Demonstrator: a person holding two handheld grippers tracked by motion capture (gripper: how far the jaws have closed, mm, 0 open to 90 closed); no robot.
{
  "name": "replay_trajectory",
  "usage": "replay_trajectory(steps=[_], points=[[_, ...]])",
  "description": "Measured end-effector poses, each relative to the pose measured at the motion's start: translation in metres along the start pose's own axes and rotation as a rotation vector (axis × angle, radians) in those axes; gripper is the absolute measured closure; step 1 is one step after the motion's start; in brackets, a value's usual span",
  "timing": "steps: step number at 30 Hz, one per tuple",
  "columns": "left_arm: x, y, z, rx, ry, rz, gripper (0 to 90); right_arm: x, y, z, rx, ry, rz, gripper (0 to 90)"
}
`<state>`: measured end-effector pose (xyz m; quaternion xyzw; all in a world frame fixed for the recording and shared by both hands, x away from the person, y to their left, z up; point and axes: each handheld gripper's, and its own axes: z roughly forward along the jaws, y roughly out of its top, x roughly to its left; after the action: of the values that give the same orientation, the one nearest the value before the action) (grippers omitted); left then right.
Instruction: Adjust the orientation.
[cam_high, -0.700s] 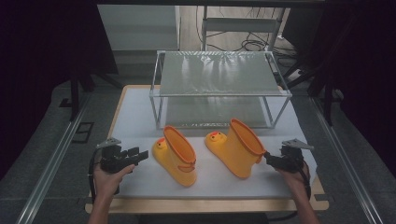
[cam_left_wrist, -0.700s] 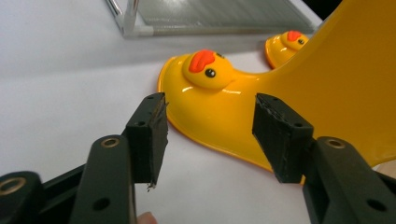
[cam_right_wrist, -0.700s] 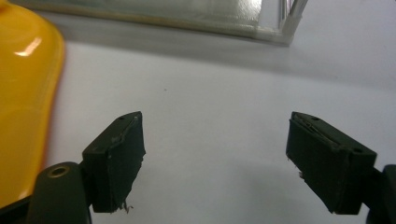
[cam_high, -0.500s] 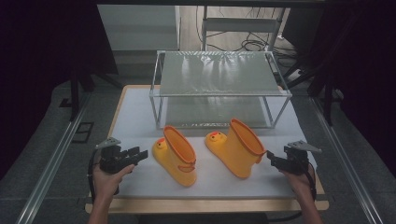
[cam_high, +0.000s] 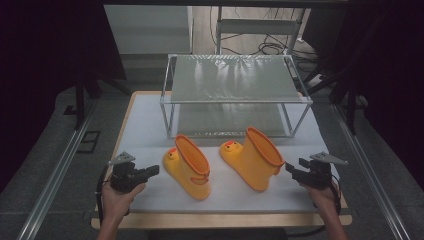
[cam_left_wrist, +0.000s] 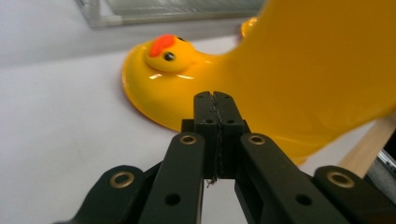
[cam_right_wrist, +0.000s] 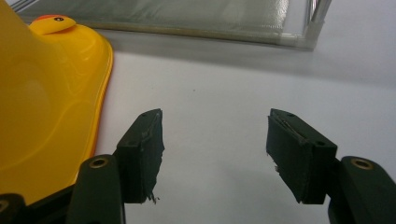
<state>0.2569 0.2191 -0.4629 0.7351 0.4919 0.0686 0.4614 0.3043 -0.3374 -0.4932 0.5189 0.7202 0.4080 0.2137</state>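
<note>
Two yellow rubber boots with duck faces on their toes stand on the white mat. In the high view my left gripper (cam_high: 154, 171) lies just left of the left boot (cam_high: 189, 167), and my right gripper (cam_high: 290, 170) lies just right of the right boot (cam_high: 256, 158). In the left gripper view the jaws are shut with nothing between them, the left gripper (cam_left_wrist: 215, 96) pointing at the left boot (cam_left_wrist: 289, 79) close ahead. In the right gripper view the right gripper (cam_right_wrist: 215, 135) stands open over bare mat, with the right boot (cam_right_wrist: 42, 102) beside its left jaw.
A metal-framed two-level mesh shelf (cam_high: 235, 82) stands behind the boots at the back of the mat (cam_high: 145, 125). The wooden table edge (cam_high: 220, 220) runs along the front. Cables lie on the floor beyond the shelf.
My right gripper has drawn slightly to the right and toward the front edge, away from the right boot. The left gripper and both boots have stayed put.
</note>
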Motion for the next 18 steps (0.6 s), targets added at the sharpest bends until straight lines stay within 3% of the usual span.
replay_trajectory(steps=[3,4,7,8,9,11,12,13,15,16,17,18], points=[[-0.008,-0.003,0.001,0.006,-0.004,0.014,90.0,0.000,0.001,-0.001,-0.004,-0.007,-0.001,36.8],[-0.017,-0.006,0.003,0.021,-0.002,0.042,90.0,-0.001,0.001,-0.001,-0.004,-0.007,0.006,36.9],[-0.028,-0.009,0.007,0.026,-0.035,0.049,90.0,-0.002,-0.001,-0.001,0.002,-0.008,0.016,37.1],[-0.041,-0.013,0.012,0.040,-0.044,0.081,90.0,-0.003,-0.002,0.000,0.009,-0.014,0.020,37.2],[-0.041,-0.013,0.012,0.040,-0.044,0.081,90.0,-0.003,-0.002,0.000,0.011,-0.019,0.023,37.1],[-0.061,-0.020,0.022,0.050,-0.063,0.119,90.0,-0.003,-0.003,0.001,0.012,-0.022,0.026,37.1],[-0.061,-0.020,0.022,0.050,-0.063,0.119,90.0,-0.003,-0.003,0.002,0.016,-0.022,0.027,37.1],[-0.073,-0.023,0.029,0.061,-0.063,0.149,90.0,-0.003,-0.003,0.002,0.017,-0.023,0.030,37.1],[-0.078,-0.025,0.033,0.067,-0.066,0.159,90.0,-0.003,-0.003,0.002,0.020,-0.024,0.026,37.1],[-0.088,-0.027,0.042,0.077,-0.054,0.187,90.0,-0.002,-0.004,0.003,0.023,-0.025,0.024,37.0],[-0.088,-0.027,0.042,0.077,-0.054,0.187,90.0,-0.002,-0.004,0.003,0.023,-0.025,0.024,37.0],[-0.098,-0.028,0.051,0.079,-0.067,0.198,90.0,-0.003,-0.004,0.004,0.023,-0.027,0.028,37.0]])
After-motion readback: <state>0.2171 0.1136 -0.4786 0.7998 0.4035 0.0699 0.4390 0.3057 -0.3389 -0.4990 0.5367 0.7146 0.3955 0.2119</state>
